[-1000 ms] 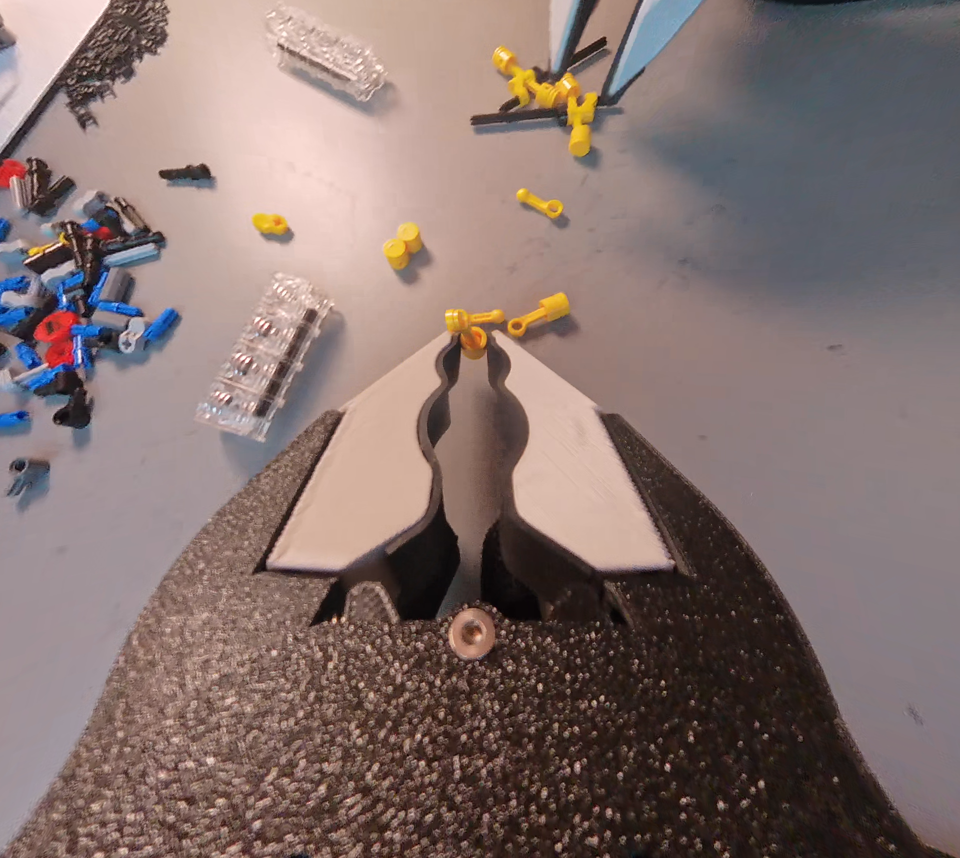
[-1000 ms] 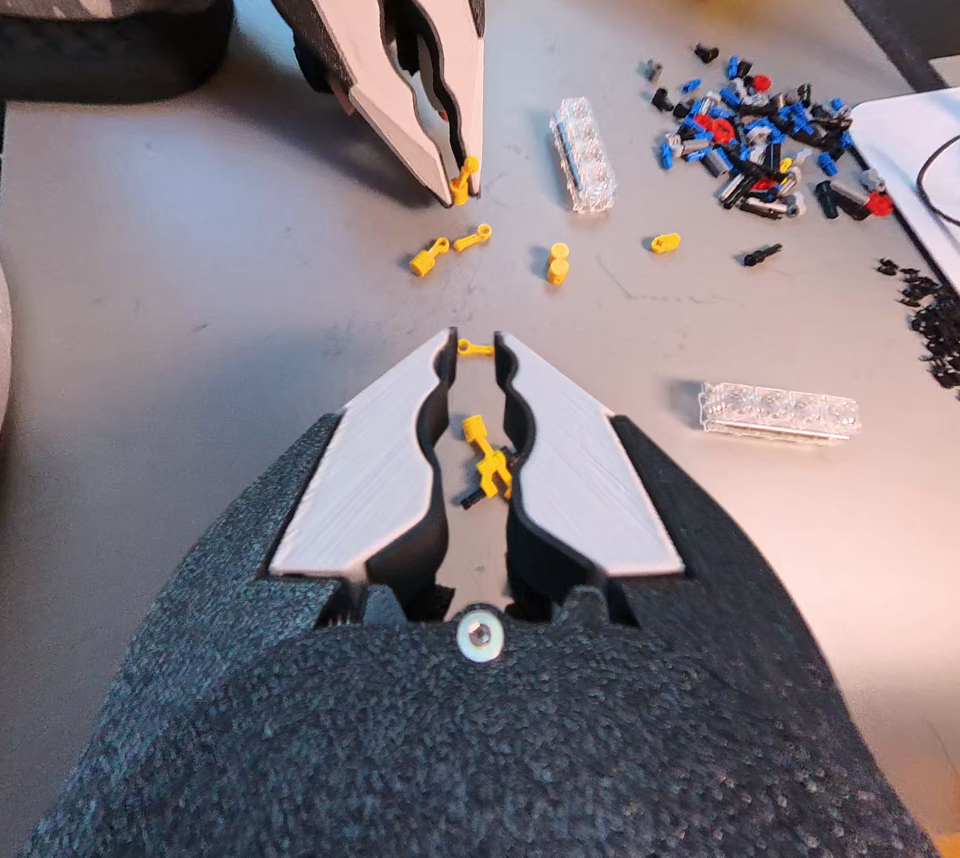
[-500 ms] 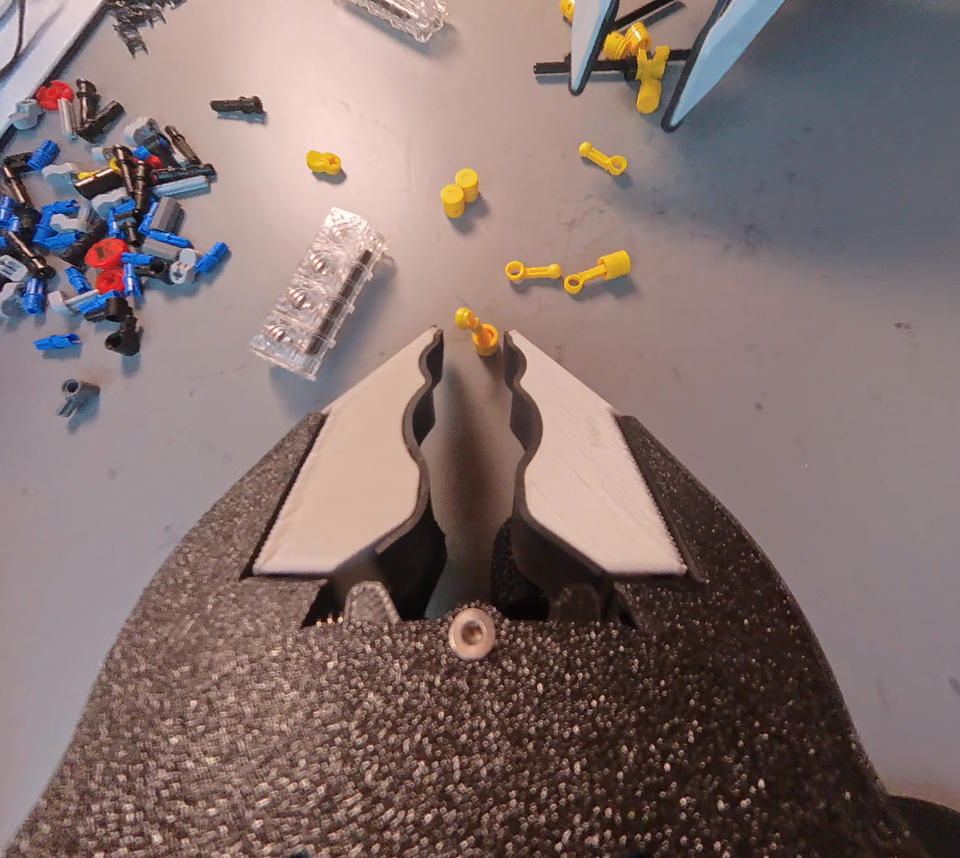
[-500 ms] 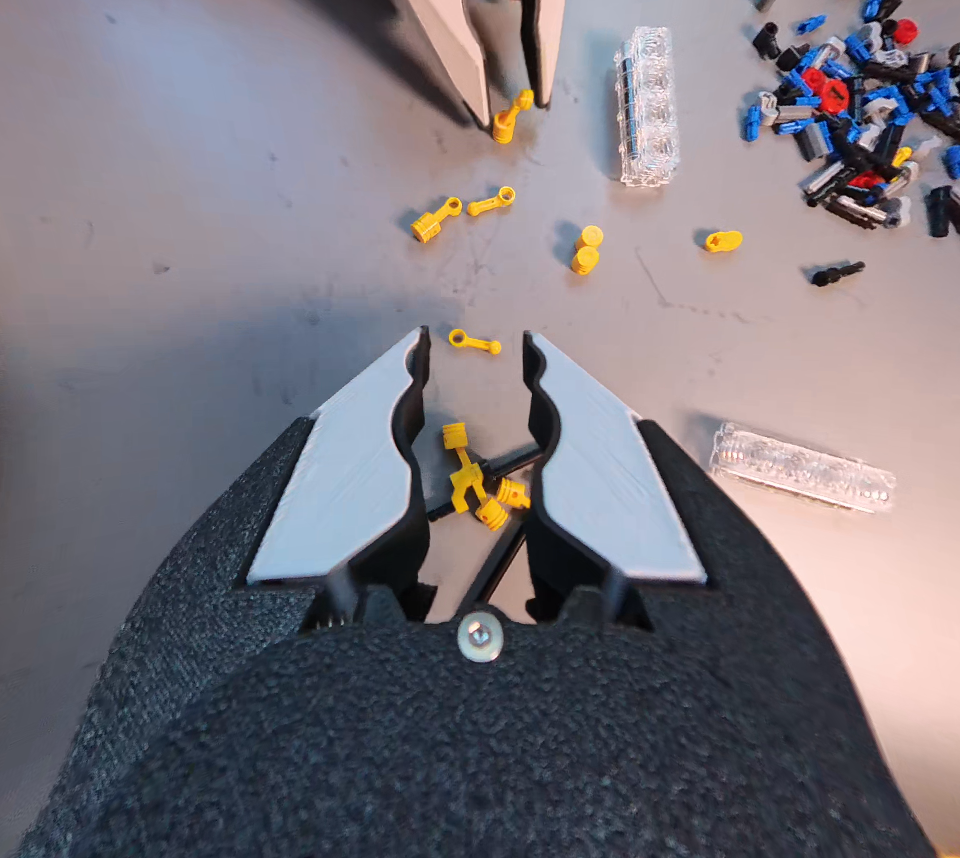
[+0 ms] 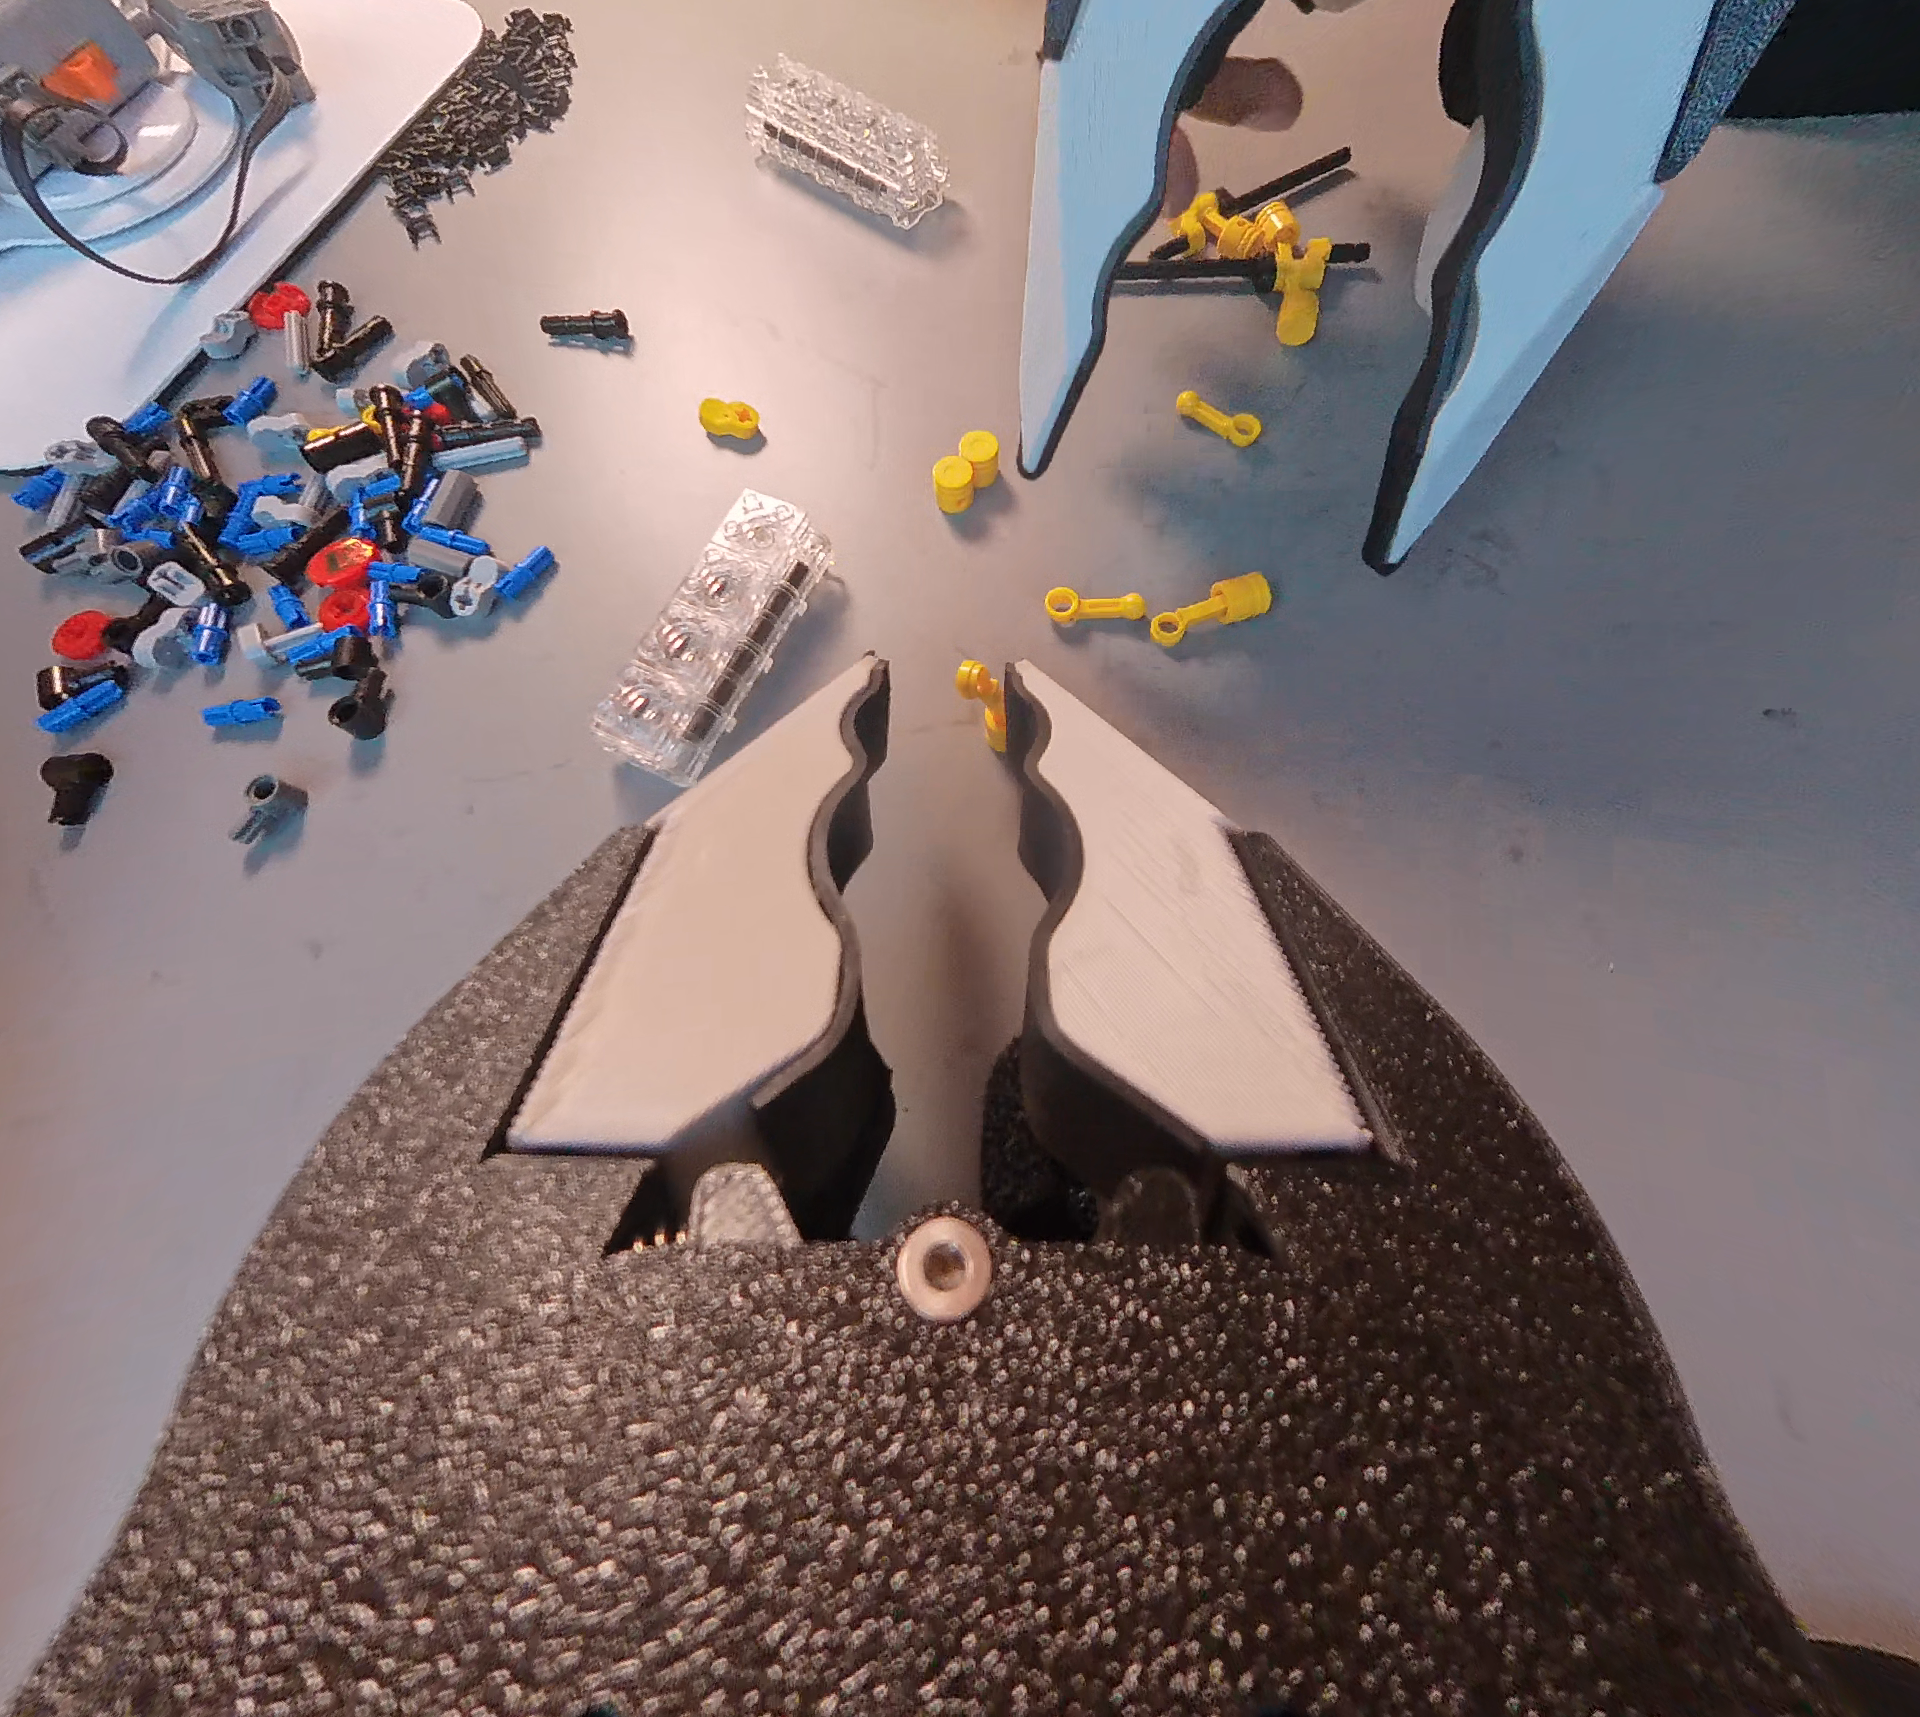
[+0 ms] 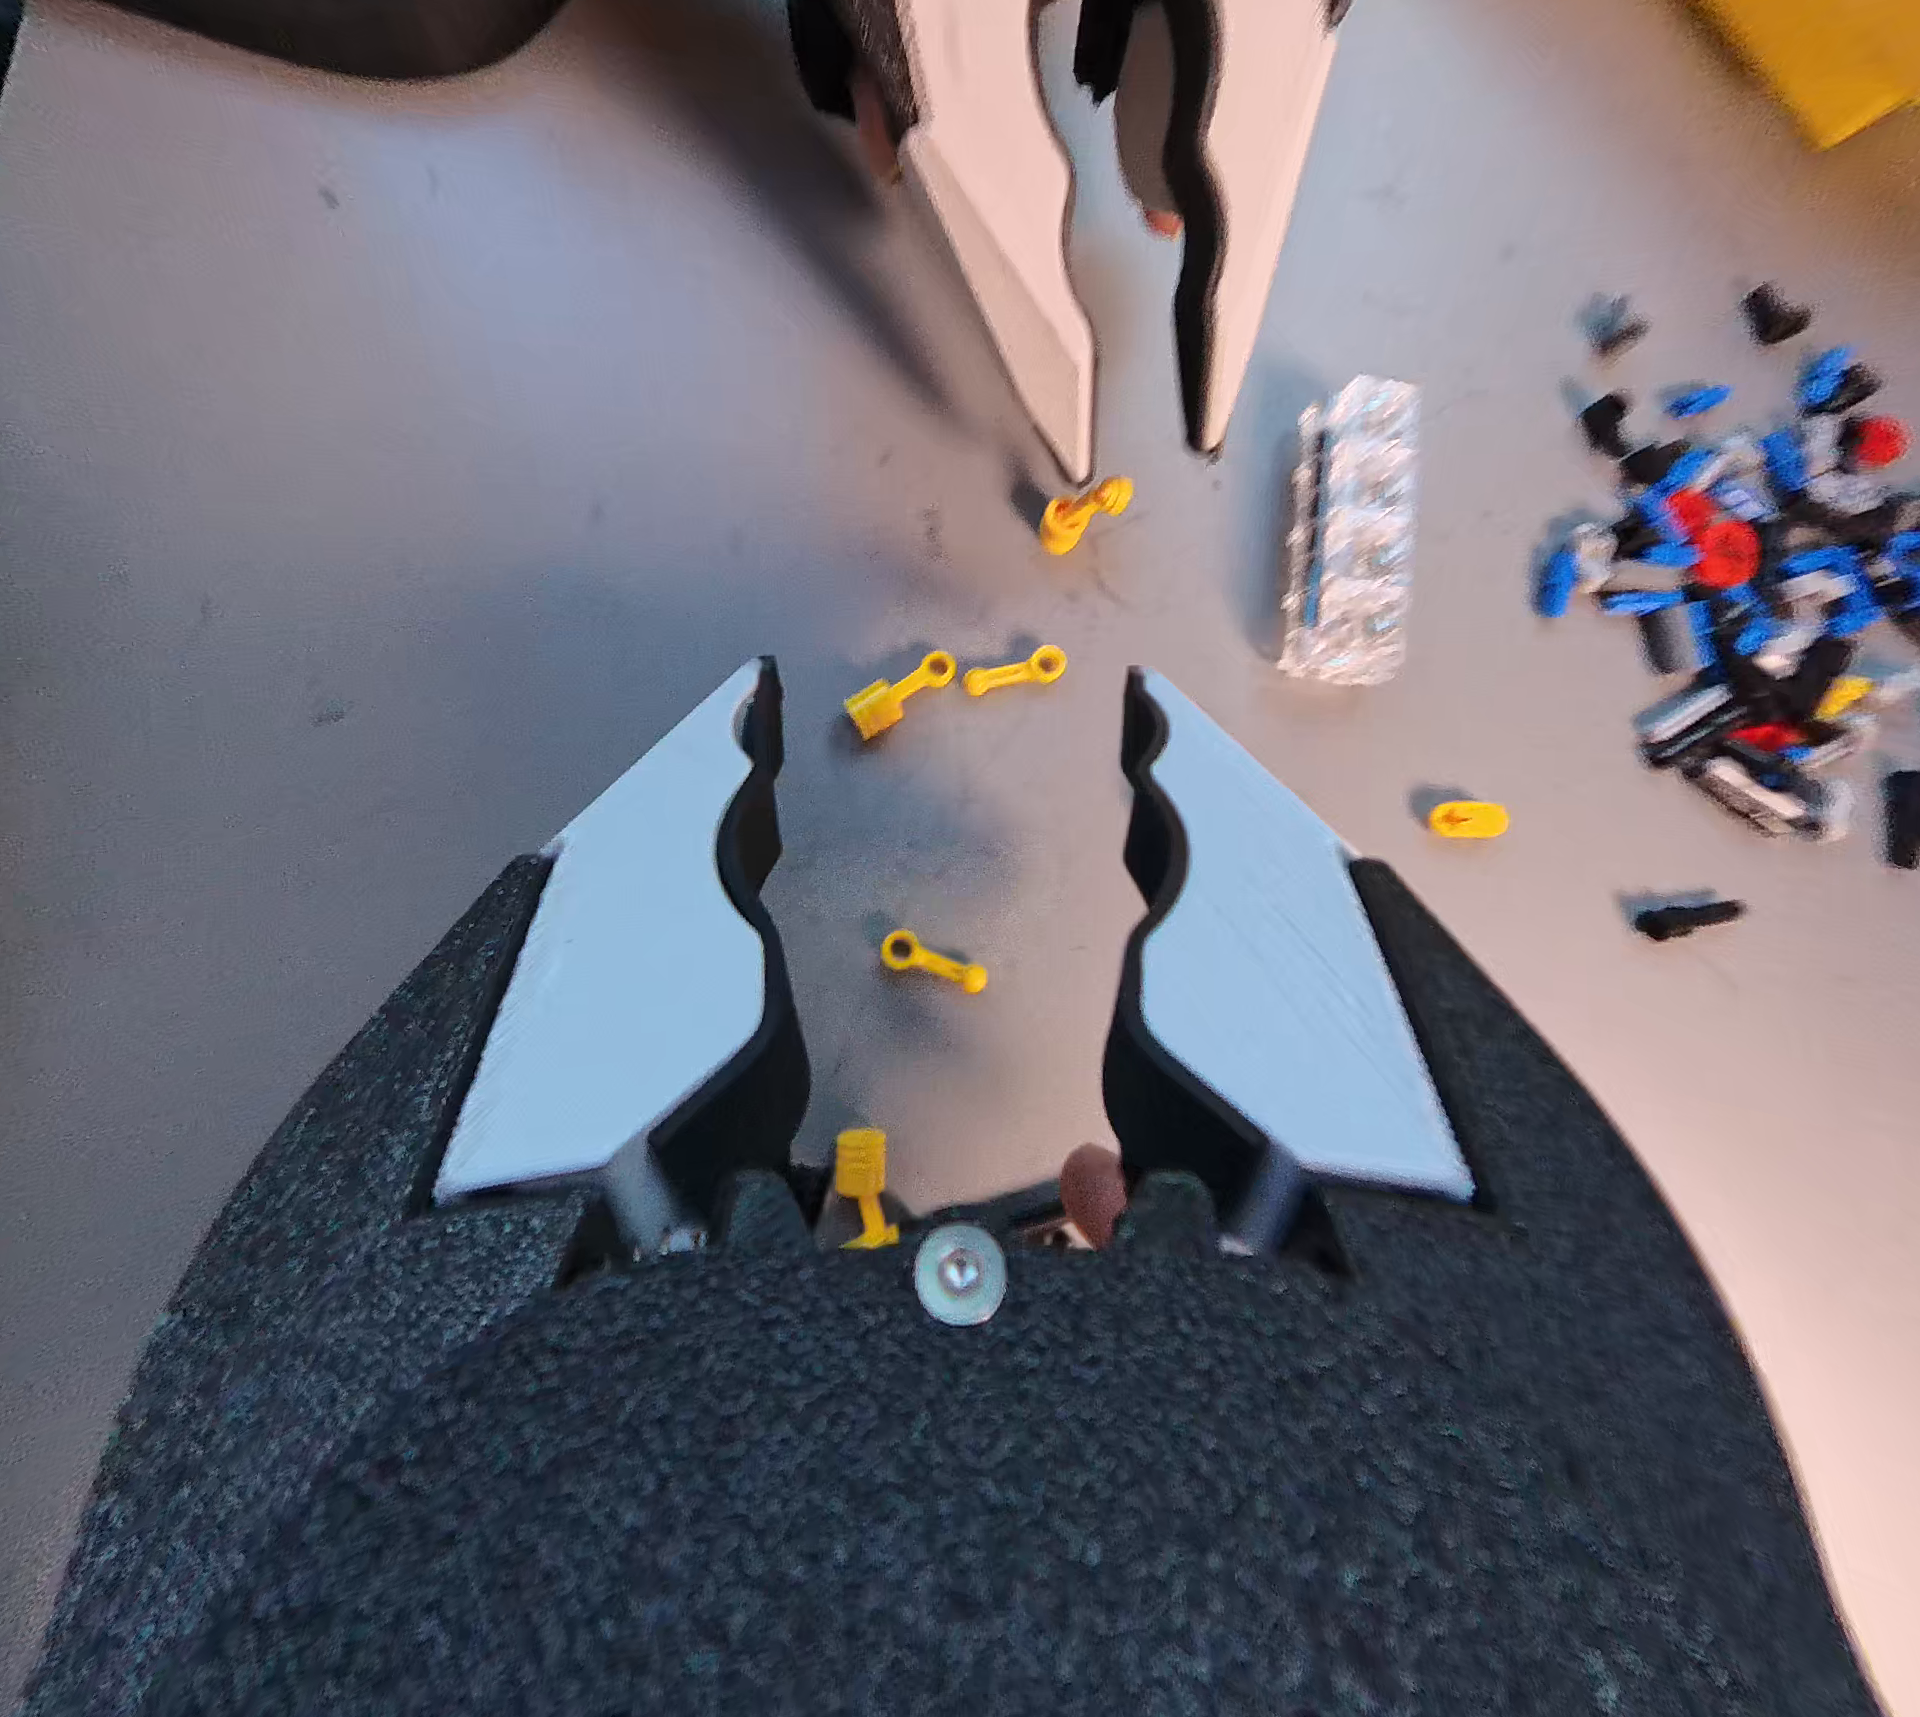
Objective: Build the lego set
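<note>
No writing can be read on any piece. The left hand-held gripper (image 5: 945, 680) is released, its right fingertip touching a yellow piston piece (image 5: 982, 699) on the grey surface (image 5: 1558, 836). The right hand-held gripper (image 6: 951, 675) gapes wide over a yellow connecting rod (image 6: 933, 961), near the surface's middle.

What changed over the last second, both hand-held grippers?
The left hand-held gripper opened and let go of the small yellow plastic piston piece, which now lies at its right fingertip. The right hand-held gripper opened wide and lifted off the yellow-and-black crankshaft cluster. The clear plastic blocks and mixed parts pile stayed put.
</note>
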Available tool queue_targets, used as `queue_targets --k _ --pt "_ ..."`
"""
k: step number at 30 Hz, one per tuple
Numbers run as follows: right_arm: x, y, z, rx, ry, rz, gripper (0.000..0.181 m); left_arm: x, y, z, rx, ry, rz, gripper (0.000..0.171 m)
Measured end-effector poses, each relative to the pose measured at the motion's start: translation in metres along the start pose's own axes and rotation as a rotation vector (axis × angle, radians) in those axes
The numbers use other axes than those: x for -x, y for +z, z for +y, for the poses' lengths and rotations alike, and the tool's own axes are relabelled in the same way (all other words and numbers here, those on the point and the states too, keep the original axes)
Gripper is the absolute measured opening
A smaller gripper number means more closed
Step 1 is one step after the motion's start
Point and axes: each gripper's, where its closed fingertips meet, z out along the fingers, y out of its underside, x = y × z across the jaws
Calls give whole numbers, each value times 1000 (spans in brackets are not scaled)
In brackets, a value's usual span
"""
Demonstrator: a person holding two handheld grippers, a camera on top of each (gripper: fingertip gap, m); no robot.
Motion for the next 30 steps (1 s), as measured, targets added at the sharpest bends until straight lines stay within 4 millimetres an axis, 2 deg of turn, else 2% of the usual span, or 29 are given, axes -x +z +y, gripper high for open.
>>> queue_targets --k 2,3,5,7,8,13,15,16,19,21,25,28,29,30 --pt "-9 -10 -14 -103 18 64 53 0 -1 -3 -16 4 -3 22" --pt "-10 -14 -19 -145 65 62 57 0 -1 -5 -27 6 -3 21" --pt "-9 -22 -27 -209 136 60 84 -1 -2 -9 -50 9 -3 21" --pt "-7 -27 -32 -250 119 90 93 -2 -2 -13 -70 8 1 21" --pt "-4 -28 -33 -266 113 95 92 -3 -3 -15 -81 7 2 21" --pt "-5 -36 -29 -322 163 146 66 -8 -1 -20 -102 3 13 21" --pt "-11 -44 -28 -384 196 177 32 -9 1 -20 -102 3 13 21" --pt "-16 -49 -27 -411 217 200 21 -10 2 -20 -104 1 15 21" --pt "-16 -47 -15 -358 253 180 20 -12 5 -20 -96 4 11 21" --pt "-13 -47 -9 -331 211 203 3 -14 5 -22 -104 9 9 21" --pt "-8 -45 2 -268 160 239 0 -17 6 -26 -123 -1 12 21" --pt "-9 -44 14 -194 197 262 2 -17 7 -28 -127 -3 4 20" --pt "-6 -44 14 -197 227 233 4 -18 7 -28 -130 -3 3 21" --pt "-1 -42 15 -182 251 191 18 -18 7 -29 -132 -4 4 21"
